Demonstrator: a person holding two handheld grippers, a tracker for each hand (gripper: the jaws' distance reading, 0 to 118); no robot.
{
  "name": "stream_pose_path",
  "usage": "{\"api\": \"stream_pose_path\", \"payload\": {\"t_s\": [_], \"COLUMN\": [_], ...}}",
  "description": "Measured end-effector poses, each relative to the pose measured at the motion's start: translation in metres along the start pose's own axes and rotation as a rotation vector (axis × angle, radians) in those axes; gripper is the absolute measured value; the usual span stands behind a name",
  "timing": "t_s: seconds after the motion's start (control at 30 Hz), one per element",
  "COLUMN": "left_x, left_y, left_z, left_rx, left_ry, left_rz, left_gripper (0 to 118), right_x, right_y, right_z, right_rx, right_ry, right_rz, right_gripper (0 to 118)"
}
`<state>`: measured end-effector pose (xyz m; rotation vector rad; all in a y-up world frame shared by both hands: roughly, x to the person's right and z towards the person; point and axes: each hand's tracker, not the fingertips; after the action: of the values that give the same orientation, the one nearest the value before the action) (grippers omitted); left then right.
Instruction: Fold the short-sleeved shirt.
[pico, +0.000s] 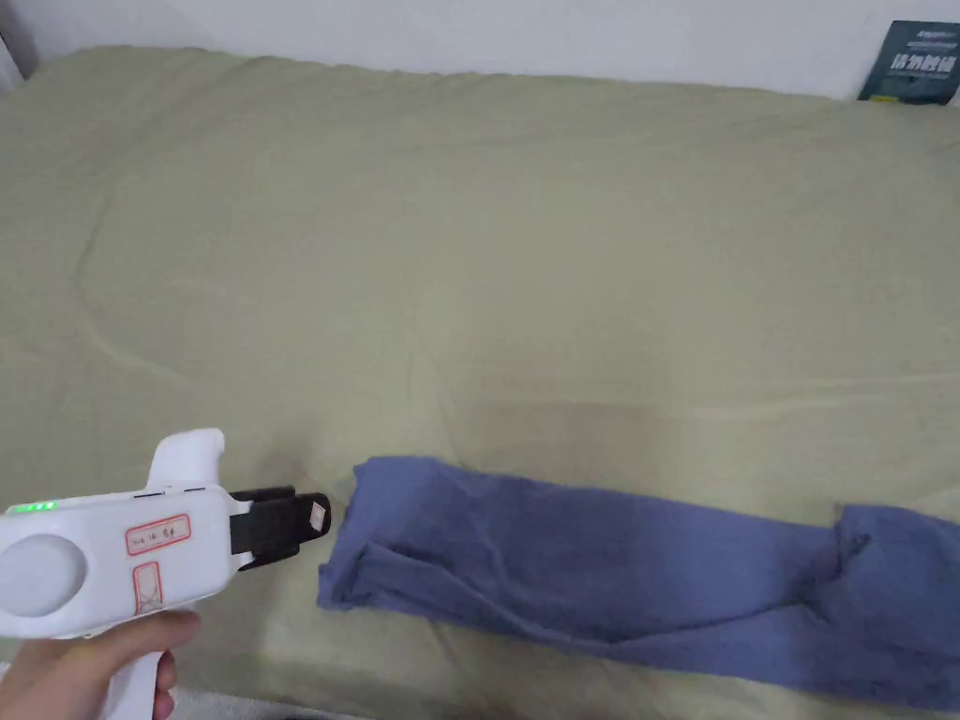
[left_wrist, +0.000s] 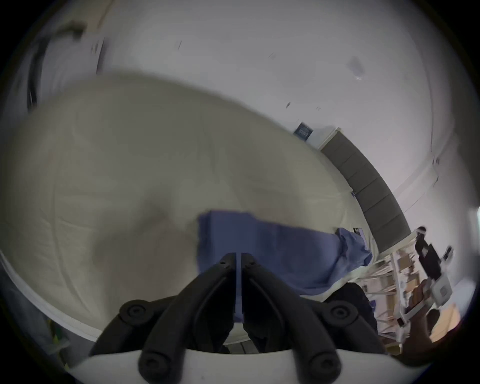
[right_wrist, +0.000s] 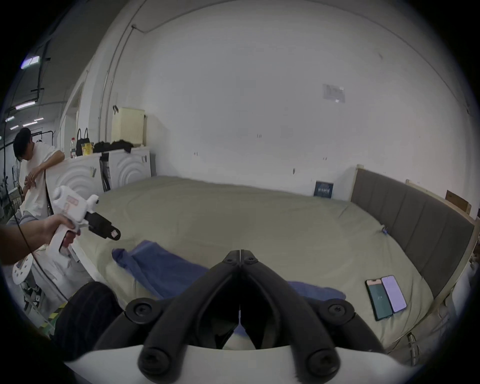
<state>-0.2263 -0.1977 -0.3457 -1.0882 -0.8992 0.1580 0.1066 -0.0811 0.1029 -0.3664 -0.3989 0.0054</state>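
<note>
Held in a hand (pico: 80, 666), the white left gripper (pico: 319, 516) hung just beside the blue short-sleeved shirt (pico: 609, 581), its black jaws pressed together on nothing. That shirt lay as a long band along the near edge of the olive-green bed sheet (pico: 469, 262). Closed and empty too, the right gripper (right_wrist: 241, 253) hung above it.

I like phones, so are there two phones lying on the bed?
Yes, in the right gripper view two phones lie side by side on the green bed sheet, near the grey headboard.

dark sign (pico: 911, 64) with white lettering, too blurred to read
</note>
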Motion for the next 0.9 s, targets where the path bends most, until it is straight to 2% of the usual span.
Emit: {"api": "stream_pose_path", "payload": {"t_s": [0.03,0.07,0.1,0.13,0.17,0.27,0.33,0.4,0.47,0.57,0.6,0.63,0.67,0.7,0.77,0.8,0.83,0.9], "left_x": [-0.011,-0.015,-0.027,-0.038,-0.048,-0.056,-0.049,-0.032,-0.021,-0.001,-0.007,-0.006,-0.002,-0.005,-0.006,-0.002,0.001,-0.011], "left_y": [0.005,0.006,0.008,0.005,0.003,-0.006,-0.008,-0.007,-0.008,0.008,0.010,0.012,0.012,0.011,0.004,0.007,0.011,0.015], "left_z": [-0.005,-0.010,-0.019,-0.031,-0.036,-0.064,-0.073,-0.095,-0.120,-0.123,-0.121,-0.117,-0.120,-0.116,-0.106,-0.095,-0.081,-0.063], "left_rx": [-0.015,-0.060,-0.129,-0.176,-0.106,-0.168,-0.111,-0.192,-0.227,-0.257,-0.254,-0.229,-0.221,-0.225,-0.203,-0.171,-0.147,-0.087], "left_ry": [0.009,-0.076,-0.202,-0.311,-0.404,-0.442,-0.533,-0.622,-0.736,-0.632,-0.585,-0.515,-0.374,-0.237,-0.328,-0.281,-0.197,-0.119], "left_rz": [-0.023,0.016,0.108,0.212,0.314,0.427,0.375,0.392,0.406,0.310,0.305,0.295,0.265,0.230,0.285,0.299,0.261,0.205], "left_gripper": [39,94,118,117,118,118,118,118,118,118,111,80,7,5,5,5,5,5], "right_x": [-0.002,-0.003,-0.003,-0.003,-0.004,-0.008,-0.009,-0.011,-0.010,-0.010,-0.009,-0.008,-0.006,-0.006,-0.004,-0.003,-0.002,0.002], "right_y": [-0.001,-0.002,-0.003,-0.005,-0.007,-0.010,-0.010,-0.010,-0.012,-0.013,-0.014,-0.014,-0.016,-0.017,-0.020,-0.020,-0.021,-0.024], "right_z": [-0.003,-0.007,-0.009,-0.015,-0.020,-0.035,-0.042,-0.049,-0.056,-0.063,-0.063,-0.062,-0.061,-0.061,-0.060,-0.058,-0.056,-0.050], "right_rx": [-0.002,-0.016,-0.031,-0.053,-0.070,-0.086,-0.092,-0.097,-0.102,-0.118,-0.115,-0.110,-0.108,-0.109,-0.113,-0.114,-0.114,-0.106], "right_ry": [-0.012,-0.010,-0.003,0.026,0.075,0.086,0.112,0.138,0.146,0.146,0.151,0.158,0.160,0.161,0.157,0.154,0.148,0.138], "right_rz": [0.005,0.006,0.001,-0.013,-0.039,-0.079,-0.118,-0.171,-0.186,-0.206,-0.223,-0.245,-0.260,-0.268,-0.275,-0.274,-0.271,-0.273], "right_gripper": [0,0,0,0,0,0,0,0,0,0,0,0,0,0,0,0,0,0]}}
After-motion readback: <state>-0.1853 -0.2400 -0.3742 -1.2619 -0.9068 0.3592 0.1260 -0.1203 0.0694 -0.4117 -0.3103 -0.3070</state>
